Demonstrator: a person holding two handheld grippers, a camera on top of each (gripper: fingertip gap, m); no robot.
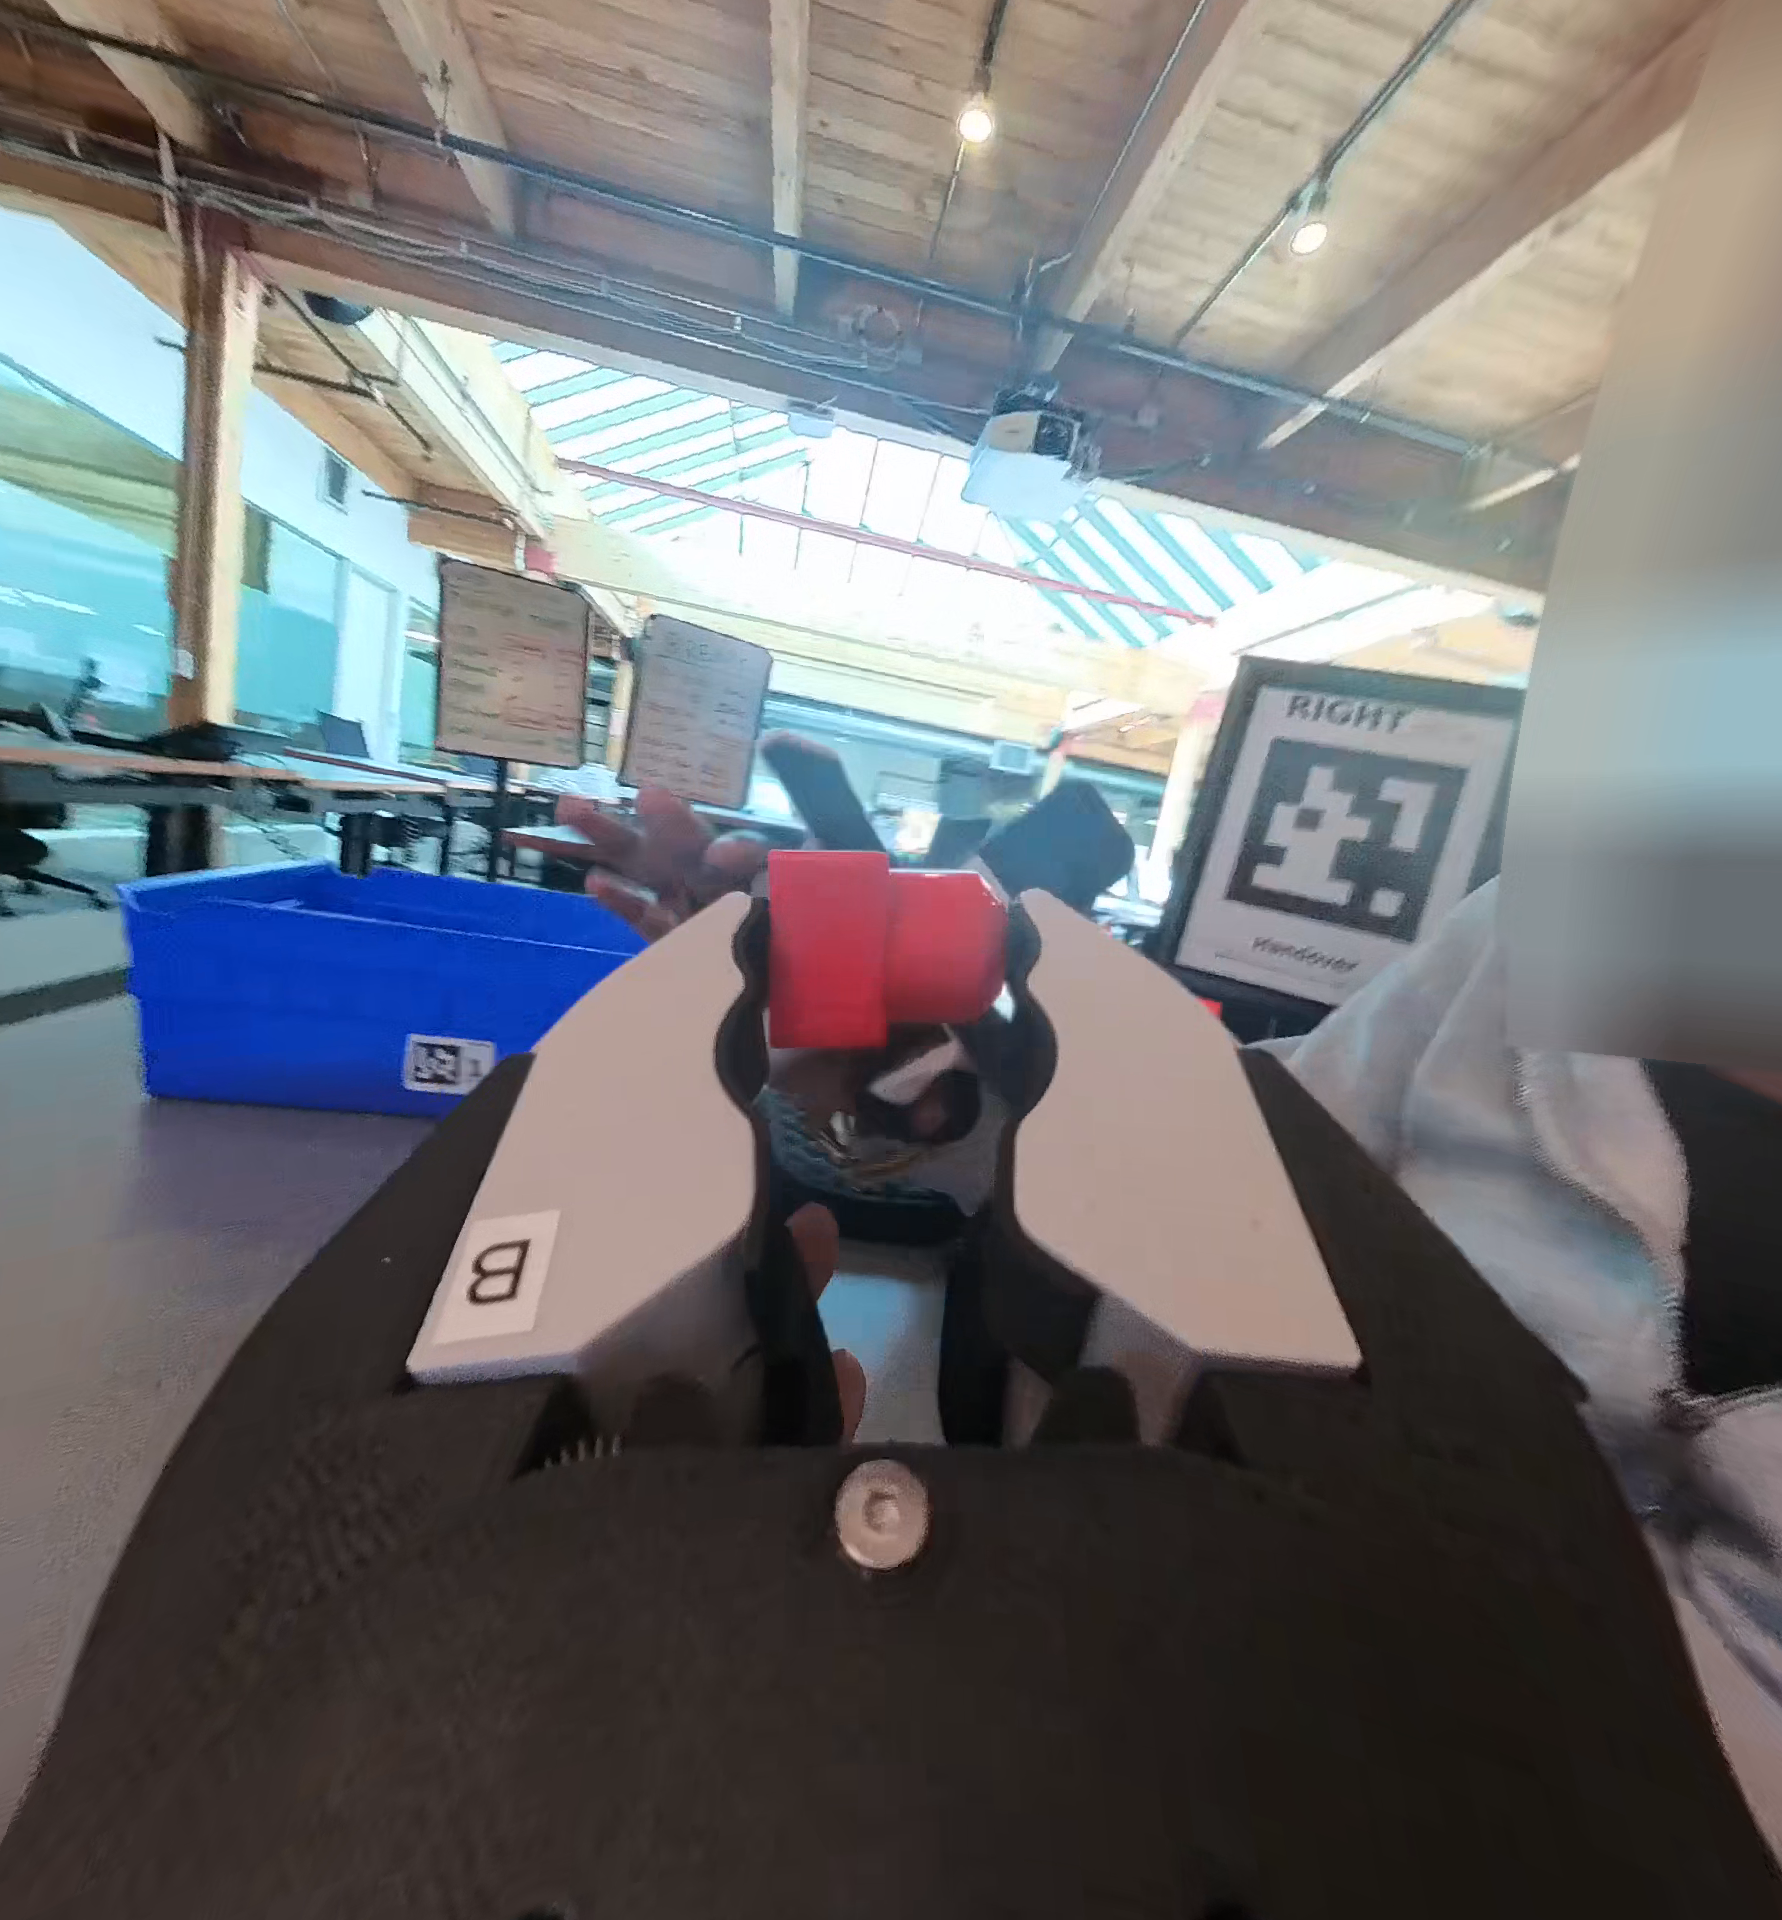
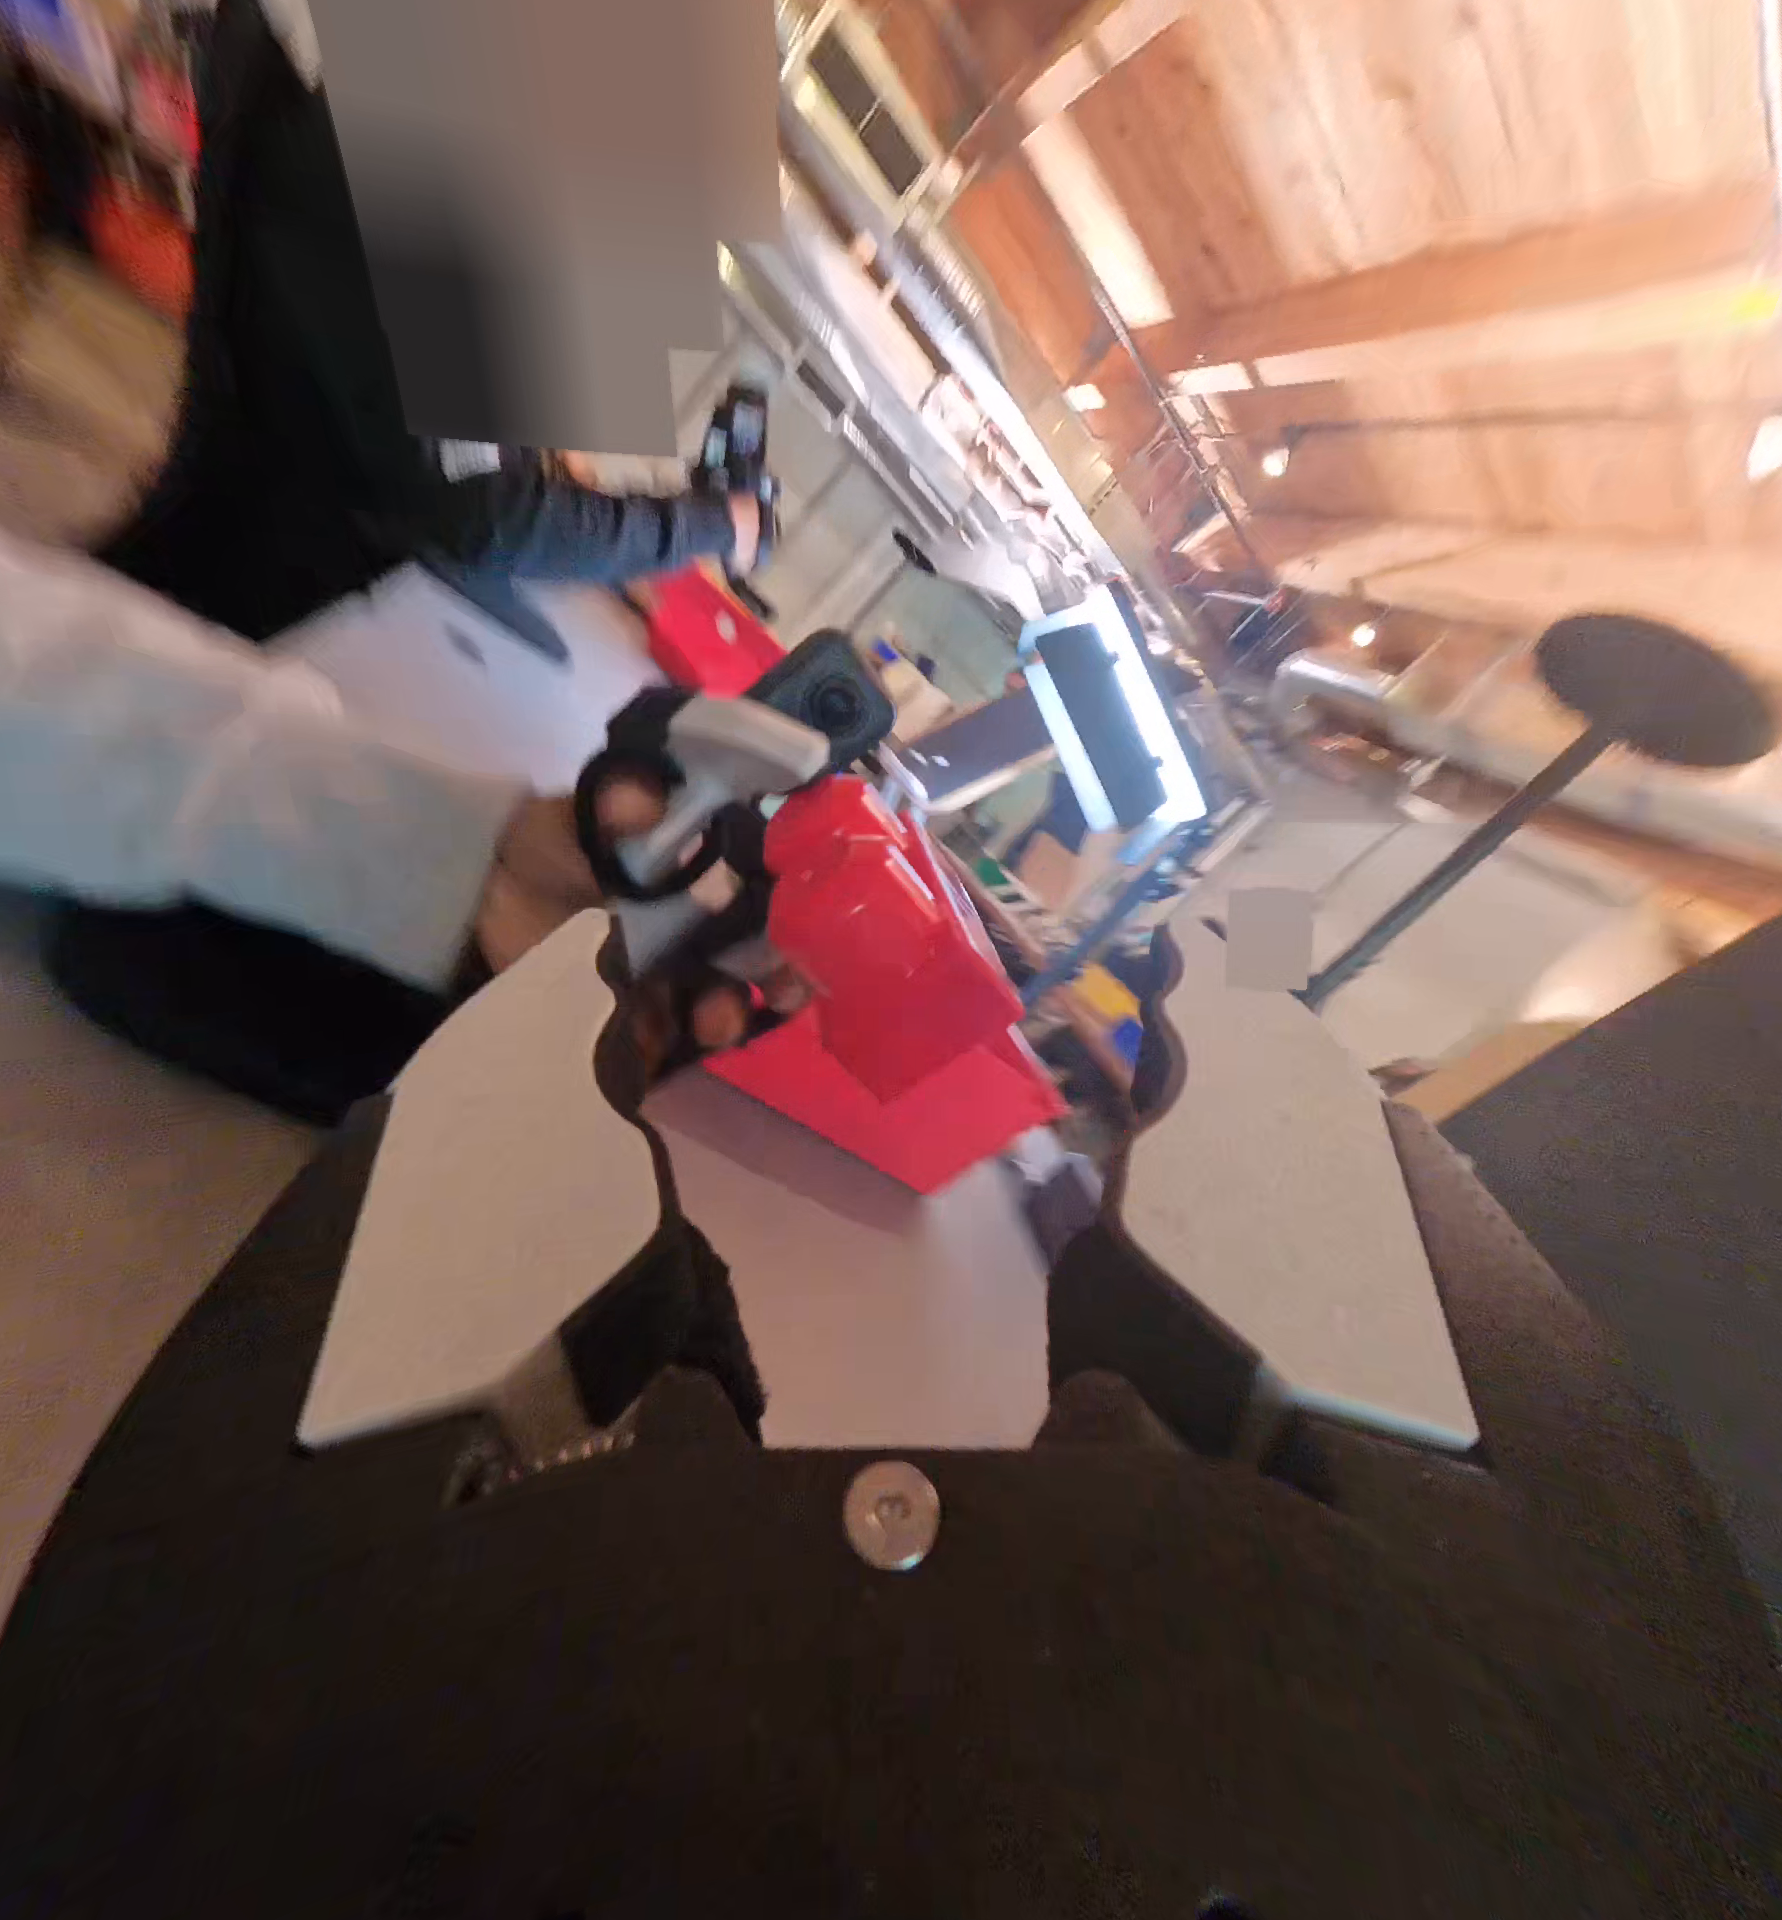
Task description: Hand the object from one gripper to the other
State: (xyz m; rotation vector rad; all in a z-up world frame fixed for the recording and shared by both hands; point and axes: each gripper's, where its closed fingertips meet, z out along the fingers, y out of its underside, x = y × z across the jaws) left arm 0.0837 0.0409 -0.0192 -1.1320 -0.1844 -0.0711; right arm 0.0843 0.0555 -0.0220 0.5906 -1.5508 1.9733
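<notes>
Left wrist view: left gripper (image 1: 882, 940) raised, fingers clamped on red object (image 1: 882, 945); right gripper (image 2: 887, 997) tilted, fingers apart.

— What sort of place is this?
— An open-plan office or lab loft: timber ceiling beams (image 1: 658, 301), a skylight (image 1: 866, 499), rows of desks (image 1: 243, 769), two written-on whiteboards (image 1: 513, 665).

Grey table (image 1: 87, 1195) — blue bin (image 1: 347, 966) on it
</notes>
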